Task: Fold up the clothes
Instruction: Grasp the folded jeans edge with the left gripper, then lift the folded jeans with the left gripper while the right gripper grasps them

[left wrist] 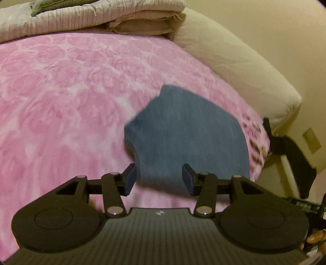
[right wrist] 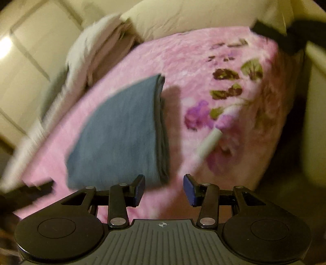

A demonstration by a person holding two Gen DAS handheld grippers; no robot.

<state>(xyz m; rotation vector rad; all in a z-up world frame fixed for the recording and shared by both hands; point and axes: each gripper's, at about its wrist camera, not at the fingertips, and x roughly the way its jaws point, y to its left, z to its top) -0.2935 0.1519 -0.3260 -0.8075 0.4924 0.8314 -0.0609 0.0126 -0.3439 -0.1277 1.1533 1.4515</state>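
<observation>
In the left wrist view, a pink flowered blanket [left wrist: 61,102] fills the left and centre of the frame. Folded grey and beige bedding [left wrist: 91,18] lies along the upper left edge. A folded blue garment [left wrist: 183,130] lies flat on the blanket at centre right. The left gripper [left wrist: 159,179] sits at the lower centre with its jaws spread apart; the near edge of the garment shows in the gap, and neither pad presses on it. A cream pillow [left wrist: 234,57] lies along the upper right.

In the right wrist view, which is blurred, a white panelled door [right wrist: 26,61] occupies the upper left. The blue garment [right wrist: 118,132] lies left of centre on the blanket [right wrist: 193,57], its stacked layers visible along its right edge. The right gripper [right wrist: 164,189] is at the lower centre, released, with only blanket between its pads. A white stick-shaped object [right wrist: 207,142], too blurred to identify, lies right of centre.
</observation>
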